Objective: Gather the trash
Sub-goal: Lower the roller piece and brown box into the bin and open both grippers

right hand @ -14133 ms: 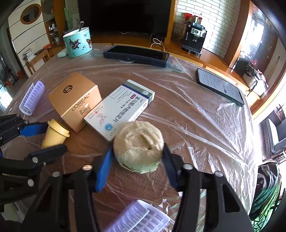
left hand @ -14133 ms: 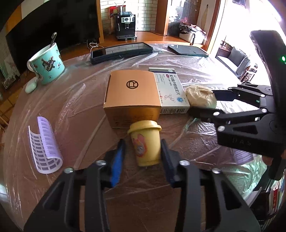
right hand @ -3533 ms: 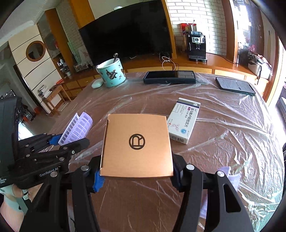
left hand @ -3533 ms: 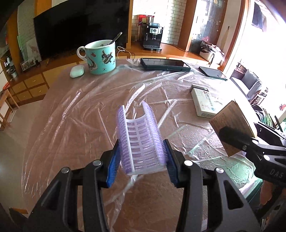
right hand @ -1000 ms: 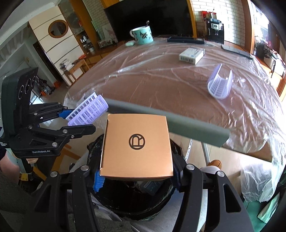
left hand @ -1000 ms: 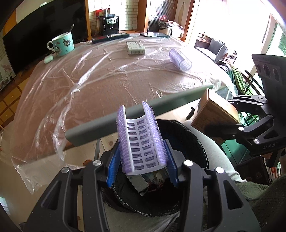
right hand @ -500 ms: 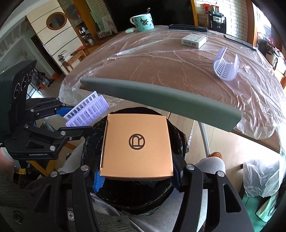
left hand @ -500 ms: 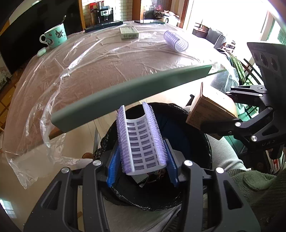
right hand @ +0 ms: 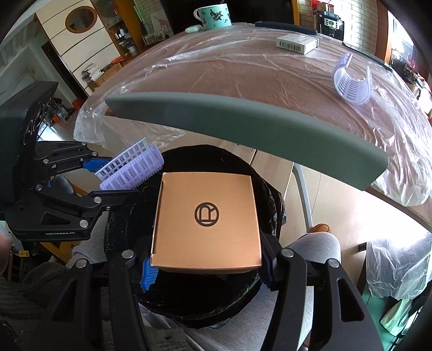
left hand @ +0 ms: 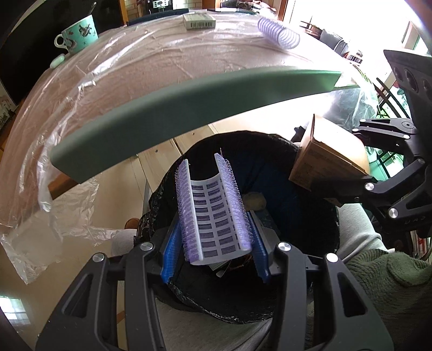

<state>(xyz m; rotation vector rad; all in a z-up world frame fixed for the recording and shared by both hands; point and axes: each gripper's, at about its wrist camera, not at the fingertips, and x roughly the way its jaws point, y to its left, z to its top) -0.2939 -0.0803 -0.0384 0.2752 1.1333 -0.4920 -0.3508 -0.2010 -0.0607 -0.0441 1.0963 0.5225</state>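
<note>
Left tool [left hand: 214,243]: clamped on purple hair roller [left hand: 213,216] above black trash bin [left hand: 310,229]. Right tool [right hand: 206,266]: clamped on gold carton [right hand: 206,218] over same bin.

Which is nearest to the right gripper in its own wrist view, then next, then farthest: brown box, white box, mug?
1. Brown box, clamped in the right gripper over the bin.
2. White box, on the table, right.
3. Mug, at the table's far edge.
</note>
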